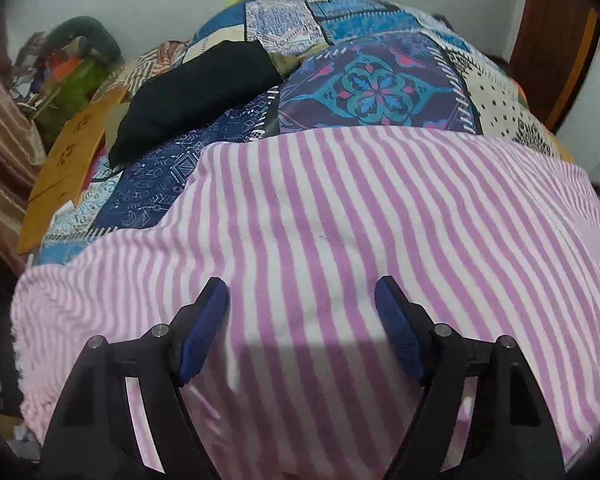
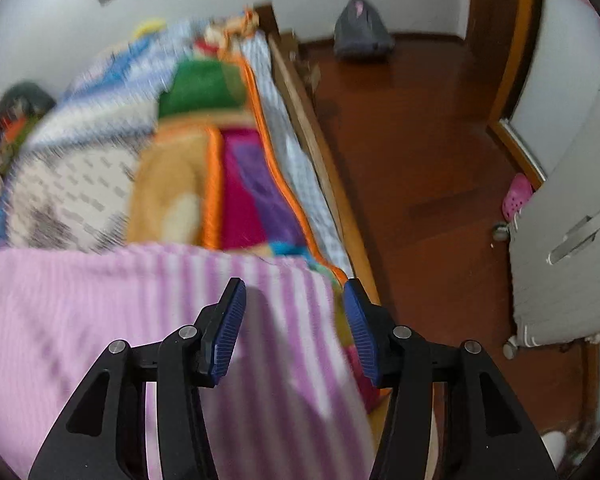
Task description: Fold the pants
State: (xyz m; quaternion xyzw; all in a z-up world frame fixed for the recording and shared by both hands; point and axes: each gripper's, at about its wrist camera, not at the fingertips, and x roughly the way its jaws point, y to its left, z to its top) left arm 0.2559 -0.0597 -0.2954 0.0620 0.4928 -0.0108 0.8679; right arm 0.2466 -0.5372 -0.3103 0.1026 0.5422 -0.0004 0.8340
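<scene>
Patchwork bedspread in blue, purple and cream prints [image 1: 364,80] covered the bed; pink-and-white striped fabric pants [image 1: 340,240] lay spread across its near half. Left gripper [image 1: 302,308] hung over the pants, fingers wide apart, nothing between them. Right gripper [image 2: 294,308] hung at the pants' right edge by the bed's side, fingers apart, pads clear of the cloth. Folded black cloth [image 1: 196,96] lay at ten o'clock; reddish-brown wooden floor [image 2: 428,184] at three o'clock.

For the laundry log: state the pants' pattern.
The pants carry pink-purple and white stripes, clearest in the left wrist view.
</scene>
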